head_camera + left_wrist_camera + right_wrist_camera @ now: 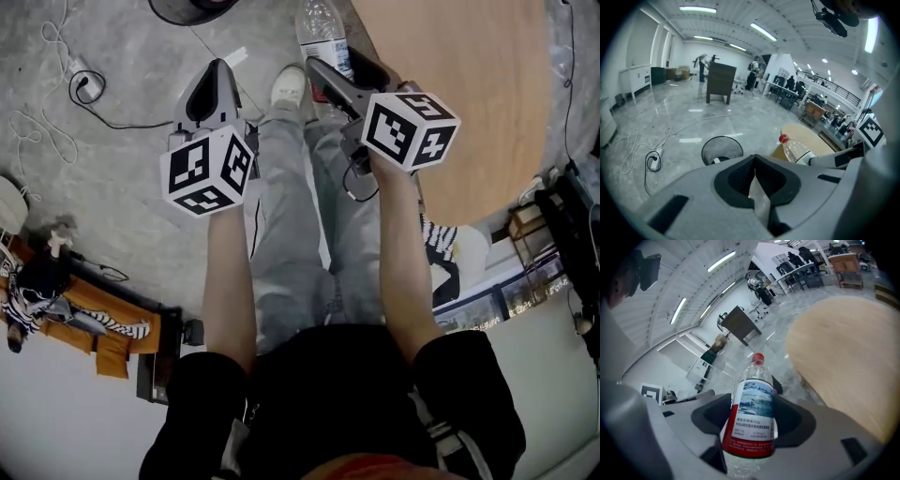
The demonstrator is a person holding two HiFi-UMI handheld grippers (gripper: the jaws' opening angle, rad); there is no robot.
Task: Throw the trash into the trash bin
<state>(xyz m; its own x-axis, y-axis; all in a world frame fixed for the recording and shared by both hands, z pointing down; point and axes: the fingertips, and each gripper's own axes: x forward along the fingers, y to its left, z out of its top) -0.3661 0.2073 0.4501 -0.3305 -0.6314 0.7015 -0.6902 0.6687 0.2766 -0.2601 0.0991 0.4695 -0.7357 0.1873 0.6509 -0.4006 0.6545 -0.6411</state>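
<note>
Holding a clear plastic bottle (pixel 752 420) with a red cap (pixel 758 358) and a shiny label (pixel 754 404), your right gripper (pixel 752 399) squeezes it on both sides, beside the round wooden table (pixel 843 348). Your left gripper (pixel 754 161) pinches a thin, pale scrap (pixel 758 193) between its closed jaws. The round black mesh trash bin (pixel 733 149) stands on the smooth grey floor (pixel 684 126) past that gripper.

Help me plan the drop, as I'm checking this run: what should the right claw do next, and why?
Probably carry the right claw, shut on the bottle, forward-left over the trash bin: the bottle hangs beside the table, short of it. The left claw pinches a pale scrap.
</note>
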